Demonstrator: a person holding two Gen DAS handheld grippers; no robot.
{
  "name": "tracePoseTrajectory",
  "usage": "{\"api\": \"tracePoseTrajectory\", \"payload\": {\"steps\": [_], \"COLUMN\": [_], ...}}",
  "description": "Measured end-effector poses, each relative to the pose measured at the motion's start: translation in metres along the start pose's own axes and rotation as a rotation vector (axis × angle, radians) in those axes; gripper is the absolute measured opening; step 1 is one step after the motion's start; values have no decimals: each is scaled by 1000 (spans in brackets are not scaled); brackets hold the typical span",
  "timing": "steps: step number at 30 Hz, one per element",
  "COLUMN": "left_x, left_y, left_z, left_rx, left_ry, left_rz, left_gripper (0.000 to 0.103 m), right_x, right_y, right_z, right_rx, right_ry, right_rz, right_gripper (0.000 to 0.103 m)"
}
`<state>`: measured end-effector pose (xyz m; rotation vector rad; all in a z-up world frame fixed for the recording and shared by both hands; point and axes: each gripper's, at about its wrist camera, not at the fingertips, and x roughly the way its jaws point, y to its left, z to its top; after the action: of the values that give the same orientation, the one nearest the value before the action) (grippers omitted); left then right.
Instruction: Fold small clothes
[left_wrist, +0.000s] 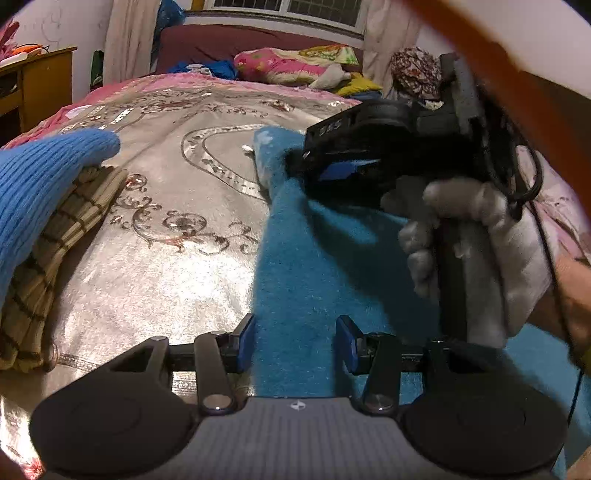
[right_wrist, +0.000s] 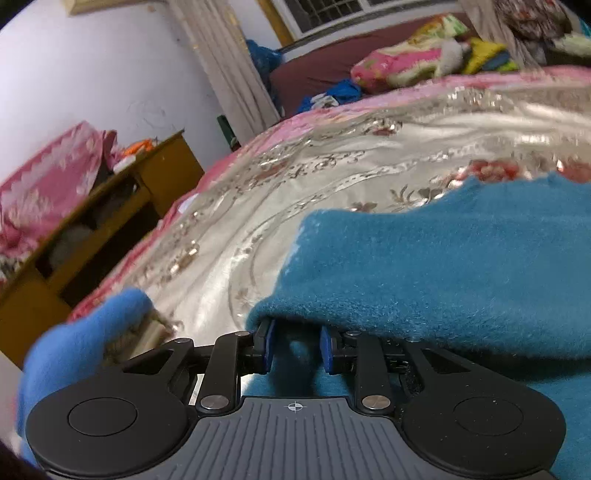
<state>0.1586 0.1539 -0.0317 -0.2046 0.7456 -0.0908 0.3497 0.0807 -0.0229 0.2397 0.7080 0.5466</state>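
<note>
A teal fleece garment lies on the silver flowered bedspread. In the left wrist view my left gripper stands open over the garment's near left edge, which lies flat between its blue pads. My right gripper, held by a white-gloved hand, reaches into the garment's far end. In the right wrist view the right gripper is shut on a fold of the teal garment, which drapes over its fingertips and hides them in part.
A blue knit piece rests on a tan striped cloth at the left; the blue knit piece also shows beside the right gripper. A wooden desk stands left of the bed. Pillows and bedding are piled at the back.
</note>
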Motion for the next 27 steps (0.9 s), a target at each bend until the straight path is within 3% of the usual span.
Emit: {"api": "tracePoseTrajectory", "payload": {"steps": [6, 12, 16, 21, 27], "left_x": [3, -1, -6, -10, -6], "left_y": [-1, -1, -8, -17, -17], "left_z": [-1, -2, -2, -2, -4], "left_rx": [10, -2, 32, 53, 36], "left_ry": [19, -2, -52, -89, -66], "left_rz": [-2, -14, 13, 54, 87], "left_gripper": [51, 51, 51, 52, 52], "right_x": [-18, -91, -132, -143, -116], "right_y": [-17, -49, -98, -170, -205], "right_z": [7, -10, 0, 13, 9], "right_rx": [33, 37, 69, 208, 372], "right_ry": [20, -28, -133, -195, -113], "right_rz": [-16, -48, -214, -412, -315], "right_gripper": [28, 30, 38, 42, 45]}}
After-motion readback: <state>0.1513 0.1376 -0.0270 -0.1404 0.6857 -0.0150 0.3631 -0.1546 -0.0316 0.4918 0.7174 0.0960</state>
